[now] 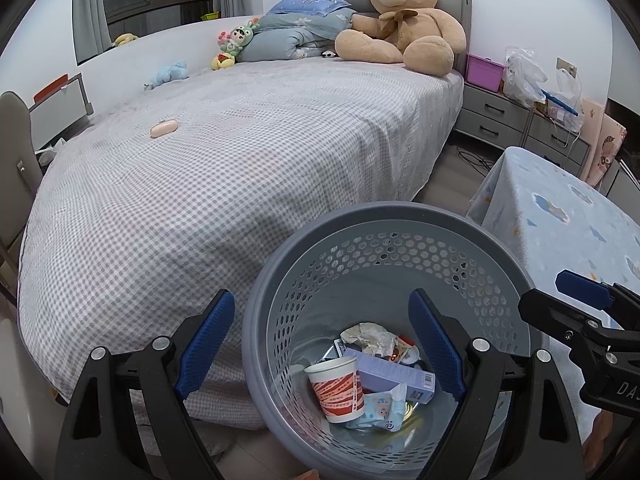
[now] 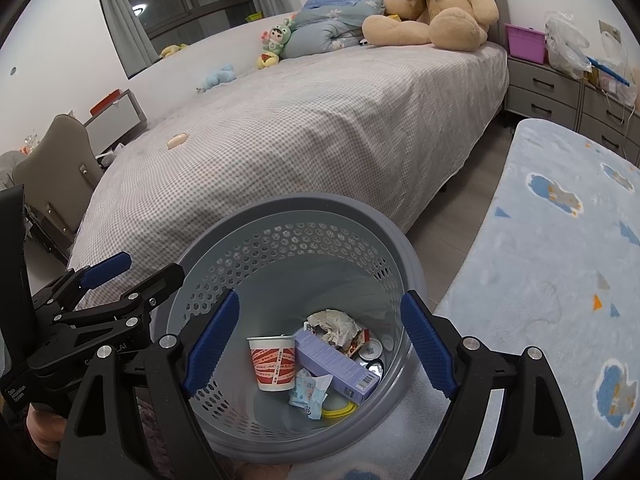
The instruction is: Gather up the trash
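— Where's the trash?

— Down in the grey basket [image 2: 304,216]: paper cup [image 2: 273,364], purple box [image 2: 336,364], crumpled paper [image 2: 334,326]. The box's long axis runs from ten to four o'clock.

— Your claws?

— My right claw [image 2: 320,348] gapes wide, empty, straight over the heap. My left claw [image 1: 320,346] is equally wide and empty, its left finger outside the rim at nine o'clock. I'd say the right is nearer.
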`<state>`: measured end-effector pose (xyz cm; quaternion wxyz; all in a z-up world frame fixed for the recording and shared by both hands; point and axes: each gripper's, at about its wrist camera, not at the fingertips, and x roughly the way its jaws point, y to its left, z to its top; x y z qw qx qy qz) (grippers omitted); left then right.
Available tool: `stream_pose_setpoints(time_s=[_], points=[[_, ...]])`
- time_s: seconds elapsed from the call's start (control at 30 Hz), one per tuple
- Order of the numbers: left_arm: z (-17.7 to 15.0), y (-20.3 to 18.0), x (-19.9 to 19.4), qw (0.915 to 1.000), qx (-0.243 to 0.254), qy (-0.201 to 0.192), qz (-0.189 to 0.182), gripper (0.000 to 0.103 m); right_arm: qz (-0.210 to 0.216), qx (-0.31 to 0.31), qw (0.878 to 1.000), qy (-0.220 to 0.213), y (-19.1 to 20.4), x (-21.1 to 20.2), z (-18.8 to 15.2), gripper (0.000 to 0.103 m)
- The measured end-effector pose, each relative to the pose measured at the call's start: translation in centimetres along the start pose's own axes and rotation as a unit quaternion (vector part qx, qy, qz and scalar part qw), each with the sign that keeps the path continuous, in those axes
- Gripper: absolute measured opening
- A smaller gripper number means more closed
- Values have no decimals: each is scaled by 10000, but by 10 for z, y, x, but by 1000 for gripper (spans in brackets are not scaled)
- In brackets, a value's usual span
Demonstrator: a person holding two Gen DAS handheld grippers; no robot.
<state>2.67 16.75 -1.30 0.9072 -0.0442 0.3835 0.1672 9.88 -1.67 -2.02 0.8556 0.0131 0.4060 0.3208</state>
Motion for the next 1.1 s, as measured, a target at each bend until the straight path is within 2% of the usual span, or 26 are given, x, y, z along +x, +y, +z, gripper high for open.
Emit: stream_pose_setpoints(time_s=[1.1], points=[[0,1,-2,10000,-57,-40,-17,85,-1,-20,10000,47,1,4,-4,82]])
